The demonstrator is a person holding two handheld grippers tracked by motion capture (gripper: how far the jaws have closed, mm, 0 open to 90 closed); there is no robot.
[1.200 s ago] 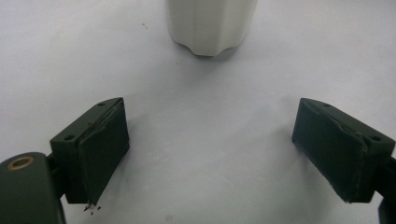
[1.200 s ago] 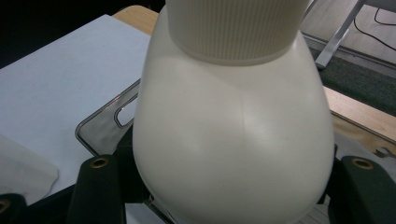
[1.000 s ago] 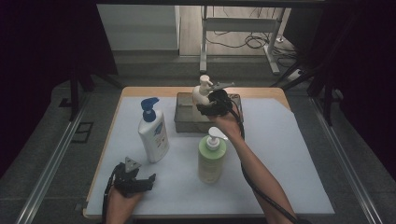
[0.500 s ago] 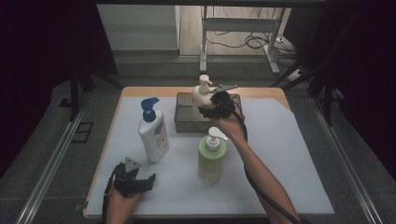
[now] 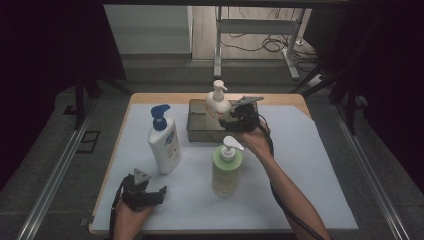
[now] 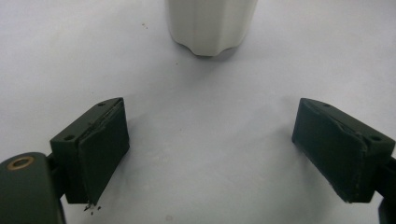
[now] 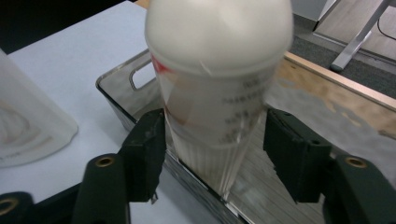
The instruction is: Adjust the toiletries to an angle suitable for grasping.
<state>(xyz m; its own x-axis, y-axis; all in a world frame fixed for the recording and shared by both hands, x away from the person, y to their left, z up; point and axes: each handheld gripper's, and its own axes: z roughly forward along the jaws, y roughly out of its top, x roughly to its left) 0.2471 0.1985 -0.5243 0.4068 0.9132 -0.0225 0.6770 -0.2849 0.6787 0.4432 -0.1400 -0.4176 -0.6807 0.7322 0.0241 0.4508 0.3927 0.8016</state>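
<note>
Your right gripper (image 5: 231,116) reaches to the far side of the table (image 5: 320,170), where a white pump bottle (image 5: 218,107) stands upright in a grey metal tray (image 5: 197,127). In the right gripper view that bottle (image 7: 217,88) sits between your jaws: the left pad lies against its side, while the right pad stands a little off it with a gap showing, so the jaws are spread around the bottle and not pinching it. The bottle's base rests on the tray (image 7: 126,100) floor just inside the near wall. Your left gripper (image 5: 146,192) rests low at the near left edge of the table, held in your left hand (image 5: 131,217). In the left gripper view its jaws are wide apart and hold nothing, with bare white tabletop (image 6: 210,140) between them and the foot of a white bottle (image 6: 211,25) straight ahead. That is the blue-capped bottle (image 5: 163,141), standing upright just beyond the left gripper. A green bottle (image 5: 226,167) with a white pump stands near the middle of the table, just beside your right forearm (image 5: 290,195) and on the near side of the tray.
</note>
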